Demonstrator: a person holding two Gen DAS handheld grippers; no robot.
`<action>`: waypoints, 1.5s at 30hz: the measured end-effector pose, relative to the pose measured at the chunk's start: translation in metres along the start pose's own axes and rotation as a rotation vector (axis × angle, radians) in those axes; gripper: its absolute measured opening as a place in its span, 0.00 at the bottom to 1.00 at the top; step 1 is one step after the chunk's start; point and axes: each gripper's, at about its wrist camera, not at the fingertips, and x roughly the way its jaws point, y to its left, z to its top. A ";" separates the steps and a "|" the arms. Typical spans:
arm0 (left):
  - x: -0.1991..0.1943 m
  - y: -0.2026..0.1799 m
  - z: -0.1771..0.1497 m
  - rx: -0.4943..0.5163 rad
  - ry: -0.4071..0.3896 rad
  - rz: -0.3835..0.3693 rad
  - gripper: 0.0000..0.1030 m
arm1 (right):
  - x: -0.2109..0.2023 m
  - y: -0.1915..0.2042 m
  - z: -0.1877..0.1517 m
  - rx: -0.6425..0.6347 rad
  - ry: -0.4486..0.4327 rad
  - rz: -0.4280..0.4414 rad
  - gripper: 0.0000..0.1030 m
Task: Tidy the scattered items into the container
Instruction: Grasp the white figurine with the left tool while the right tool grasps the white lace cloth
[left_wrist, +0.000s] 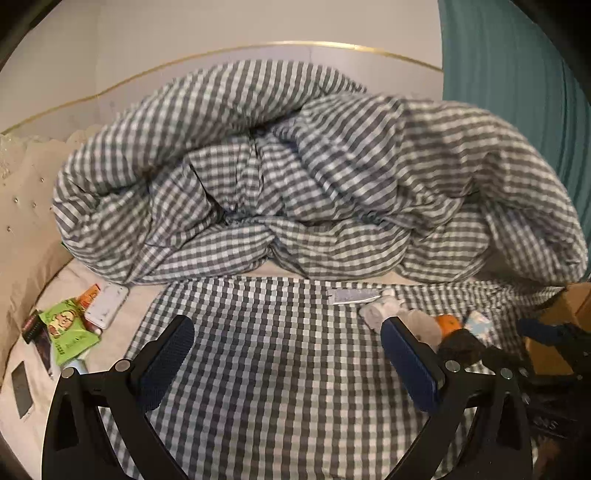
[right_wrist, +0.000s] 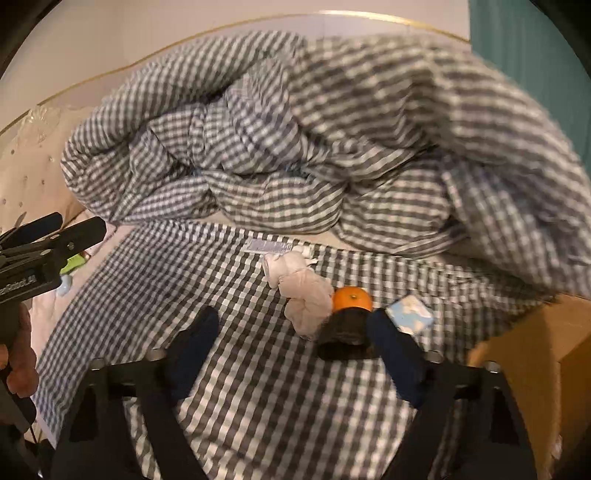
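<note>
On the checked sheet lie a white sock bundle (right_wrist: 286, 267), a beige rolled cloth (right_wrist: 308, 301), an orange (right_wrist: 352, 298), a black object (right_wrist: 345, 334) and a small blue-white packet (right_wrist: 410, 314). My right gripper (right_wrist: 295, 363) is open and empty just in front of them. A cardboard box (right_wrist: 535, 369) stands at the right. My left gripper (left_wrist: 288, 363) is open and empty over the sheet; the same items lie by its right finger (left_wrist: 410, 365). A green packet (left_wrist: 68, 330), a white flat device (left_wrist: 107, 304) and dark packets (left_wrist: 37, 332) lie at the left.
A heaped checked duvet (left_wrist: 295, 177) fills the back of the bed. A beige tufted headboard (left_wrist: 22, 229) is at the left and a teal curtain (left_wrist: 517, 74) at the right. The cardboard box also shows at the right edge of the left wrist view (left_wrist: 565, 314).
</note>
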 end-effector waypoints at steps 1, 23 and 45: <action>0.009 0.000 -0.001 -0.002 0.009 0.000 1.00 | 0.012 0.001 0.002 -0.005 0.017 0.003 0.40; 0.139 -0.044 -0.007 0.102 0.075 -0.106 1.00 | 0.143 -0.014 -0.009 -0.034 0.134 -0.018 0.37; 0.214 -0.123 -0.026 0.164 0.155 -0.226 1.00 | 0.054 -0.066 0.001 0.162 -0.051 0.015 0.04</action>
